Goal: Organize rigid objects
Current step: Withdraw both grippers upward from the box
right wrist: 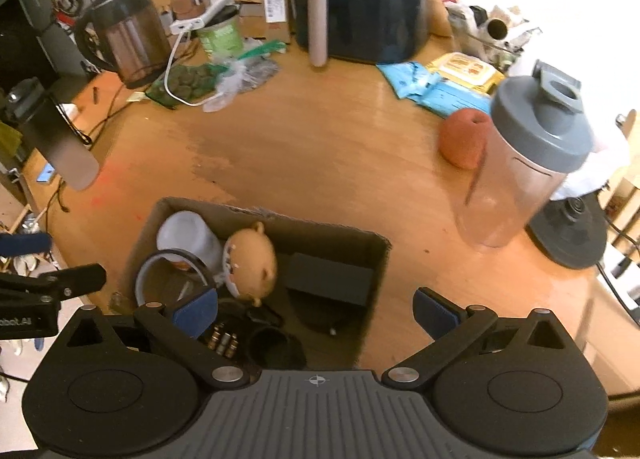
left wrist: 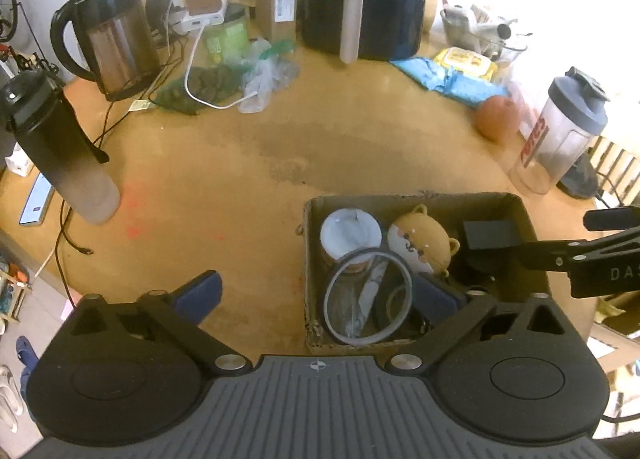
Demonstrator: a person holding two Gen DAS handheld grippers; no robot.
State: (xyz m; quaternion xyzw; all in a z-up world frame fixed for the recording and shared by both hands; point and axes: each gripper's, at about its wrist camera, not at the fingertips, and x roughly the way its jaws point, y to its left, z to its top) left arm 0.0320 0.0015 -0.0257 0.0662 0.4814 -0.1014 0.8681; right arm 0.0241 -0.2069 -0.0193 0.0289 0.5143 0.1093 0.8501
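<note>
Both claws, left claw [left wrist: 320, 295] and right claw [right wrist: 316, 311], are gaping empty over cardboard box [right wrist: 376, 259] | bear toy [right wrist: 252, 259], glass jar [left wrist: 368, 299] resting inside | risk: crowded box, jar tipping if nudged.

"DA" on right gripper [left wrist: 520, 255], red lettering on shaker bottle [left wrist: 560, 139]

Right claw [right wrist: 316, 309] spread wide, nothing between pads. Left pad over cardboard box [right wrist: 380, 255], right pad over bare desk [right wrist: 320, 147]. Box ahead-left holds bear figure [right wrist: 254, 259], white jar [right wrist: 186, 237], black block [right wrist: 330, 279], batteries [right wrist: 222, 341]. Shaker bottle [right wrist: 524, 163] stands ahead-right, upright.
</note>
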